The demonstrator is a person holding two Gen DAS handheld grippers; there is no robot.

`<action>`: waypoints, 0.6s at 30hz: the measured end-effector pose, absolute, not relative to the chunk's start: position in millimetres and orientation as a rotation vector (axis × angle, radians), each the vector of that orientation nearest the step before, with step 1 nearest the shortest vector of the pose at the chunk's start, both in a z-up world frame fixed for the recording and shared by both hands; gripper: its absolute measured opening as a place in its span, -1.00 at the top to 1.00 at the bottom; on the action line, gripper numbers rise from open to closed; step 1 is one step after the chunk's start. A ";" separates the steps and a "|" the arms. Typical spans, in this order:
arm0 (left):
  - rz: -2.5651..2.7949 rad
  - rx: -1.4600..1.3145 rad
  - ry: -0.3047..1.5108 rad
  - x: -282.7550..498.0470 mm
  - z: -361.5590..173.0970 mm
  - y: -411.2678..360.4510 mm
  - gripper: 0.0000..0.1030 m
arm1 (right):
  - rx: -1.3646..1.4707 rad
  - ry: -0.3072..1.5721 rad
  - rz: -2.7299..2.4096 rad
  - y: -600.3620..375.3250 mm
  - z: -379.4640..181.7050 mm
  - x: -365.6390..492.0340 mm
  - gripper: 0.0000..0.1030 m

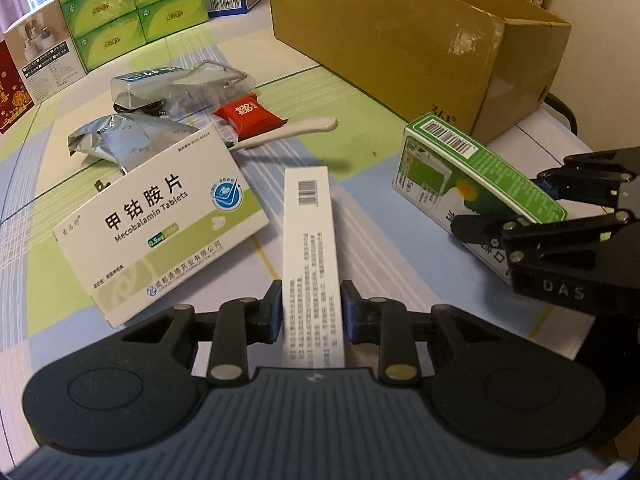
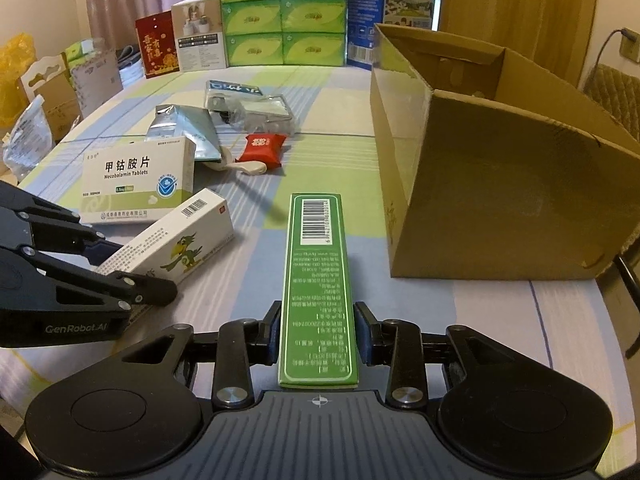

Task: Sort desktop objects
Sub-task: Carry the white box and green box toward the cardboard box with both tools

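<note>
The left gripper fingers clamp a long white carton; the right gripper fingers clamp a long green carton, both above the worktop; each carton's near end is hidden.

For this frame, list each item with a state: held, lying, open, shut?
left gripper: shut on white box
white box: held
right gripper: shut on green box
green box: held
cardboard box: open on top, upright
Mecobalamin box: closed, tilted on table
foil pouch: torn open, lying
red packet: sealed, lying
</note>
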State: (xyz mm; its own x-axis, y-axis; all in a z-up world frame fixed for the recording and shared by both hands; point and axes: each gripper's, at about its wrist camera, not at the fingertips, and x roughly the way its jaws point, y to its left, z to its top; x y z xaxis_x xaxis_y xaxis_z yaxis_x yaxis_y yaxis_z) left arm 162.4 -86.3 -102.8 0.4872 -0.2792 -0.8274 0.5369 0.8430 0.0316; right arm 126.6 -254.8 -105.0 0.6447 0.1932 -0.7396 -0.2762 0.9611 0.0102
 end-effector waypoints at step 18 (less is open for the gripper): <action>-0.447 0.218 0.951 134.3 -87.7 -83.1 0.59 | -0.099 0.774 0.280 -258.5 -78.8 105.0 0.47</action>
State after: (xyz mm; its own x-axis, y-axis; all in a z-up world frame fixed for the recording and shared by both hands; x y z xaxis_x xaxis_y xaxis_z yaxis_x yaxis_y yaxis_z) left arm 134.3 -83.1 -87.7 0.4987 -0.2716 -0.8231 0.4602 0.8877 -0.0141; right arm 105.0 -258.5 -78.8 0.6799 0.2129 -0.7017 -0.2850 0.9584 0.0147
